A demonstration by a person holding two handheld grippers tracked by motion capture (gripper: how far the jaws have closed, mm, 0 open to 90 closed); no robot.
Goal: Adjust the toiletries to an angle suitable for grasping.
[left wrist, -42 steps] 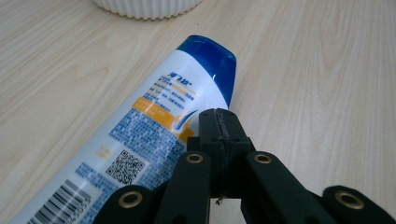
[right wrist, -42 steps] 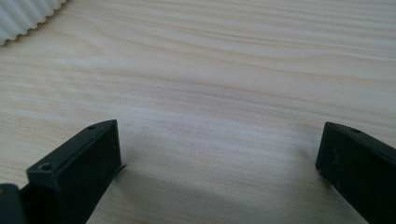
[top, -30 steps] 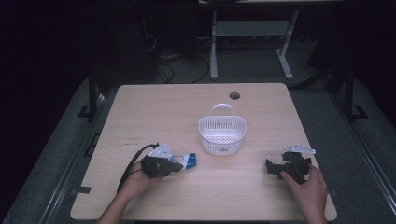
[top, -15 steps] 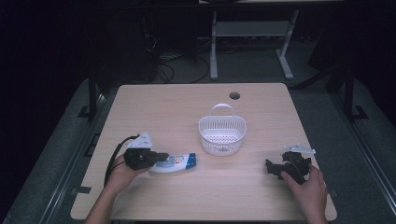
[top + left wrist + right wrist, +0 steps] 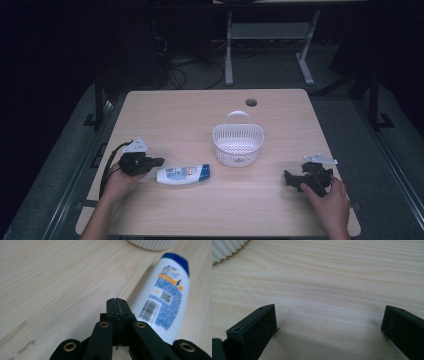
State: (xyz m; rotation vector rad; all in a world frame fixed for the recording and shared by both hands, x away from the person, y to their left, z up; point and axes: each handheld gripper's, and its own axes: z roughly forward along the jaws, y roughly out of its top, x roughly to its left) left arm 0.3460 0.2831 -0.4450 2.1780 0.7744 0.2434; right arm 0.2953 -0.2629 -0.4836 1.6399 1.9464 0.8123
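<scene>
Shampoo bottle (image 5: 183,173) lies flat on the table (image 5: 200,120), just right of the left gripper (image 5: 156,162), whose jaws are pressed together with nothing between them. Farther right stands the white basket (image 5: 238,145); the right gripper (image 5: 289,178) rests well apart, jaws spread wide.

The high view looks forward and down from above the table's (image 5: 200,115) near edge, well back. Each gripper view sits low and close over the tabletop, facing the white basket (image 5: 238,144); its ribbed wall (image 5: 150,243) (image 5: 224,250) appears in both.
</scene>
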